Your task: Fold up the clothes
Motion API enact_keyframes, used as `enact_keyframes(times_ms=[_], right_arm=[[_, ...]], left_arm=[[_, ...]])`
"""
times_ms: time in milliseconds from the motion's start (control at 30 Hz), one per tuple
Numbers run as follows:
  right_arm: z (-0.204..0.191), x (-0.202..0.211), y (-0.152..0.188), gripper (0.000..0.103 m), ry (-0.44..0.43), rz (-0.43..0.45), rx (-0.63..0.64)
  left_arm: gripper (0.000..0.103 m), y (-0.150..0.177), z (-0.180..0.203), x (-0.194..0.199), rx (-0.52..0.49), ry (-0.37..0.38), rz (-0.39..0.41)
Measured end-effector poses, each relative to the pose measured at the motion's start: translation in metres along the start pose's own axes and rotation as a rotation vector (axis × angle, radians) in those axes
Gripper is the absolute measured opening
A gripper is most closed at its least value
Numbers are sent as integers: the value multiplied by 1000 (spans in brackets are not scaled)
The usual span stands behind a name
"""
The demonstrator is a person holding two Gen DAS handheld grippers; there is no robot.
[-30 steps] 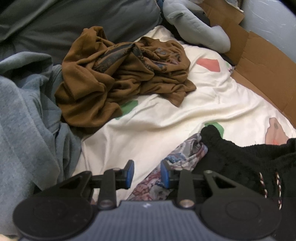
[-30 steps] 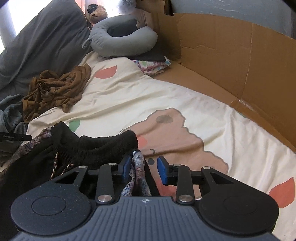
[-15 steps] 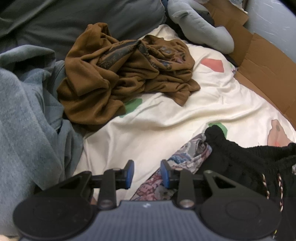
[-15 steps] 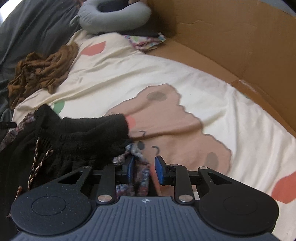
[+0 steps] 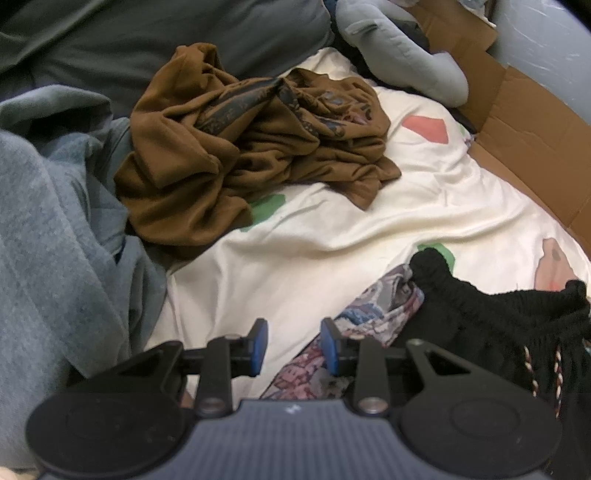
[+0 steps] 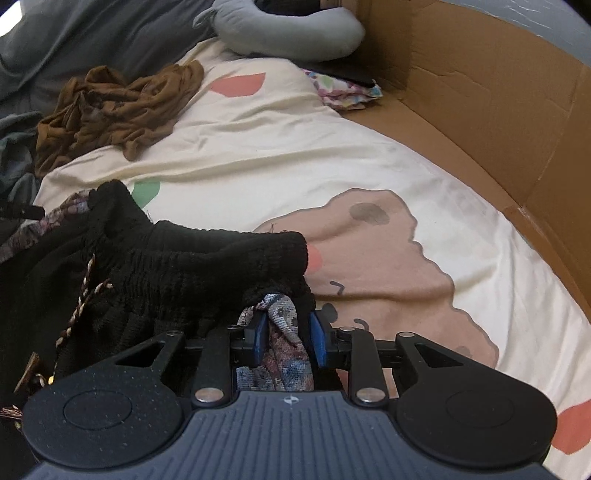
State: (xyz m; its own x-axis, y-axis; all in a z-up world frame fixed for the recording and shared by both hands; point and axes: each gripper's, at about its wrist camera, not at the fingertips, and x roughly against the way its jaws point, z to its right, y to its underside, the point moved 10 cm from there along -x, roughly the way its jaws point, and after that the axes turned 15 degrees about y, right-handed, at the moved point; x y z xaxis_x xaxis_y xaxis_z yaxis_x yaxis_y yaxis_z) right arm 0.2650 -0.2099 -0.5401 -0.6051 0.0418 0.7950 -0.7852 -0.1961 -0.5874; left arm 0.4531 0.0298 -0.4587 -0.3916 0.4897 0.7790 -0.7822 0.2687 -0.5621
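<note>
A bed with a cream sheet (image 6: 280, 147) holds the clothes. A brown heap (image 5: 251, 140) lies far ahead of the left gripper. Black pants (image 6: 177, 266) lie right by the right gripper. A grey pillow (image 6: 295, 33) and cardboard (image 6: 480, 103) sit beyond.

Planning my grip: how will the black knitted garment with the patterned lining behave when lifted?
The black knitted garment probably flops and drapes: it already sags in soft folds. Its thick ribbed knit suggests some weight. The braided drawstring may dangle.
</note>
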Motion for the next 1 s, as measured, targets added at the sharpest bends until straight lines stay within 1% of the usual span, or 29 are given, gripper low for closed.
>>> enact_keyframes(times_ms=[133, 167, 200, 233, 300, 533, 733, 900, 1000], right_arm=[[0, -7, 1, 36, 7, 3, 4], [0, -9, 2, 35, 12, 1, 10], [1, -11, 3, 20, 18, -5, 16], [2, -12, 4, 11, 26, -11, 18], [6, -10, 3, 4, 51, -7, 24], [15, 7, 1, 1, 130, 17, 97], [30, 17, 6, 0, 179, 15, 89], [40, 20, 14, 0, 202, 2, 66], [41, 22, 16, 0, 209, 0, 62]], left_arm=[[33, -4, 3, 0, -9, 10, 5], [33, -5, 3, -1, -11, 13, 6], [33, -5, 4, -1, -13, 15, 7], [33, -6, 4, -1, -15, 18, 8], [33, -9, 6, -1, -21, 25, 12], [33, -22, 19, -13, -46, 67, 30], [33, -27, 31, -25, -70, 109, 29], [34, -24, 43, -36, -103, 154, 9], [34, -17, 41, -48, -119, 135, -27]])
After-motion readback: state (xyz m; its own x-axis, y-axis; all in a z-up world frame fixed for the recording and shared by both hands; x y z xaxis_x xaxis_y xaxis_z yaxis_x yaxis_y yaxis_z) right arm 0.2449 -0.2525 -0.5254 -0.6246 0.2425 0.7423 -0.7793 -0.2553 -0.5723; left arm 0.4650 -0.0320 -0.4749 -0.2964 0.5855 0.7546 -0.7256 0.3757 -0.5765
